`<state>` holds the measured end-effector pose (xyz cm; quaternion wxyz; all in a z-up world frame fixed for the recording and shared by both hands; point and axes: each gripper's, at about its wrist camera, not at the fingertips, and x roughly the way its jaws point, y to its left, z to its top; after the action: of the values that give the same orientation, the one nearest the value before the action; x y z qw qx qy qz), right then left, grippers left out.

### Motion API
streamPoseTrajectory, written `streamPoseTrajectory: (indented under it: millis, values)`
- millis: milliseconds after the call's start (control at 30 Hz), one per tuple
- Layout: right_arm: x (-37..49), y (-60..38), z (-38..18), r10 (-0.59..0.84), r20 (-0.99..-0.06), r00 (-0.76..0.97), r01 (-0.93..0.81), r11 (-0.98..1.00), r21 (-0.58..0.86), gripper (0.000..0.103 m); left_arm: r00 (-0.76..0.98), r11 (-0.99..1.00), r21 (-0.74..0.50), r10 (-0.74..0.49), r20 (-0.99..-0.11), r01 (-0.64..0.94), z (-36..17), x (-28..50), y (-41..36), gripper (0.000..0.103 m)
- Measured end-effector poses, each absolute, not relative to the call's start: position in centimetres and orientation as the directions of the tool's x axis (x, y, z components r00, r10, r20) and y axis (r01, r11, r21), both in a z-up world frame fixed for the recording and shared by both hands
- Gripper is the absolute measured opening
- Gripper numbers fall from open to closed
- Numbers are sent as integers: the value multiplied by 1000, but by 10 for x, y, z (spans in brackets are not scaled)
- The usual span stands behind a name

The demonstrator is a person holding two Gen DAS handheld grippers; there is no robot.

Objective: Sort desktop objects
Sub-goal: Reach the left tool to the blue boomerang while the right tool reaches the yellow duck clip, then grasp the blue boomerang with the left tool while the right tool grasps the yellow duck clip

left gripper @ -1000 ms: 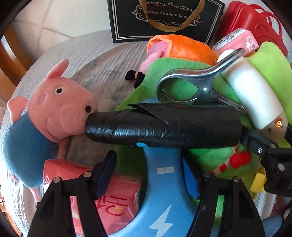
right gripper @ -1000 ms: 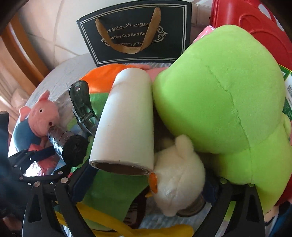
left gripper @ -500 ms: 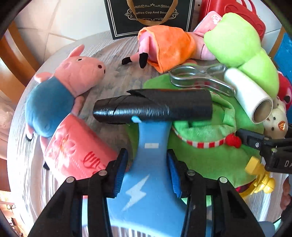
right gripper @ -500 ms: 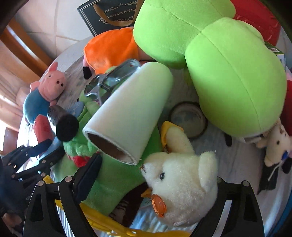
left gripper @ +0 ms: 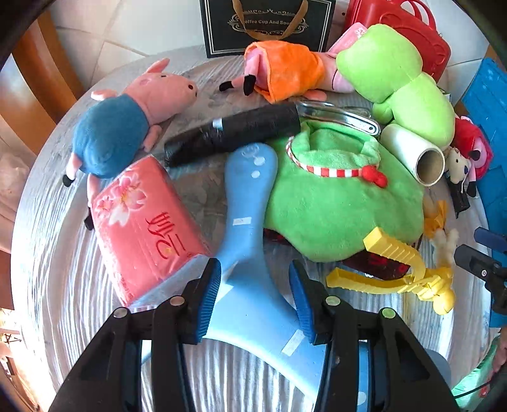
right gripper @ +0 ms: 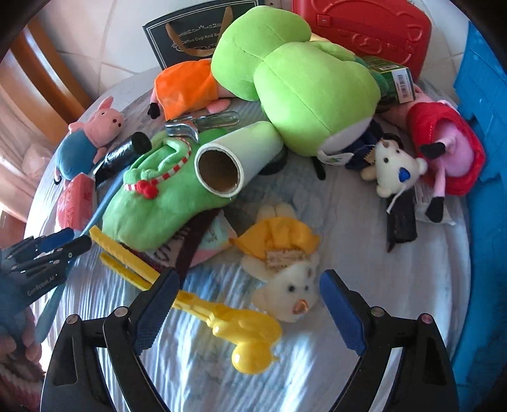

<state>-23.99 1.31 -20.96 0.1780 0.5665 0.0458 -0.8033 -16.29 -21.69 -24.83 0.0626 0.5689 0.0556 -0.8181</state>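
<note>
A light blue shoehorn (left gripper: 250,202) lies on the round table between a pink tissue pack (left gripper: 142,222) and a green plush (left gripper: 336,202). My left gripper (left gripper: 253,298) is open, its blue pads on either side of the shoehorn's wide end without gripping it. A black roll (left gripper: 234,133) lies loose beyond the shoehorn's tip. My right gripper (right gripper: 247,310) is open and empty above a small white duck plush (right gripper: 285,275) in a yellow cape and yellow plastic tongs (right gripper: 202,307). A white paper roll (right gripper: 234,158) rests on the green plush (right gripper: 161,196).
Pig plushes (left gripper: 126,117), an orange-dressed plush (left gripper: 285,73), a big green frog plush (right gripper: 294,76), a metal clamp (left gripper: 339,114), a white bear (right gripper: 393,168) and a red-dressed pig (right gripper: 446,152) crowd the table. A black gift bag (left gripper: 269,25), red case (right gripper: 364,28) and blue crate (right gripper: 484,133) stand behind.
Both grippers have pulled back and up, widening the views. The left jaws have opened off the shoehorn, which now lies on the table. The black roll now lies beyond its tip.
</note>
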Motion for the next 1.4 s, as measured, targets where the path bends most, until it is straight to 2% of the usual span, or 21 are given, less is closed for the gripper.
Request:
streamPoseTrajectory:
  millis: [133, 333, 433, 467, 500, 533, 600, 733, 800, 1000, 1033, 1133, 1200, 1267, 1333, 1400]
  values:
    - [-228, 19, -221, -208, -942, -262, 355, -929, 107, 94, -290, -986, 14, -63, -955, 168, -267, -144, -208, 45]
    - [-204, 16, -246, -232, -958, -168, 401, -904, 149, 94, -256, -976, 76, -128, -958, 205, -273, -118, -218, 45]
    - [-196, 13, -251, -235, -959, -160, 407, -900, 153, 94, -280, -966, 0, -75, -957, 259, -266, -115, -225, 46]
    - [-194, 14, -250, -240, -957, -165, 405, -901, 156, 94, -289, -960, -35, -49, -956, 278, -264, -116, -226, 48]
    - [-193, 15, -248, -241, -955, -172, 404, -902, 154, 94, -299, -954, -66, -26, -954, 294, -261, -117, -225, 58]
    - [-193, 15, -245, -237, -954, -184, 404, -903, 147, 94, -314, -949, -93, -7, -949, 301, -259, -119, -222, 72]
    - [-196, 17, -243, -233, -949, -210, 406, -904, 133, 94, -341, -946, -108, -3, -940, 307, -258, -125, -214, 85]
    - [-198, 16, -243, -224, -946, -232, 422, -900, 110, 94, -269, -933, -41, -62, -961, 358, -278, -140, -204, 86]
    - [-199, 13, -247, -214, -947, -239, 432, -897, 93, 98, -258, -931, 3, -104, -960, 366, -282, -146, -199, 88]
    - [-201, 7, -256, -218, -943, -250, 450, -889, 86, 99, -265, -942, 74, -166, -950, 327, -278, -142, -191, 89]
    - [-201, 7, -257, -225, -945, -240, 451, -887, 97, 98, -266, -943, 76, -168, -949, 323, -277, -136, -192, 87]
    - [-194, 9, -261, -252, -951, -178, 441, -885, 152, 83, -255, -942, 41, -132, -958, 334, -277, -115, -208, 86]
    - [-188, 10, -265, -292, -949, -118, 437, -873, 214, 83, -236, -935, 31, -121, -964, 354, -277, -100, -224, 86]
    - [-179, 9, -266, -309, -947, -87, 452, -859, 239, 83, -214, -927, 70, -158, -964, 369, -274, -89, -235, 85]
    - [-171, 8, -263, -307, -947, -90, 465, -854, 233, 84, -198, -922, 100, -185, -963, 375, -271, -81, -243, 85]
    - [-169, 9, -257, -288, -950, -123, 470, -860, 200, 88, -209, -918, 77, -169, -963, 388, -267, -77, -248, 85]
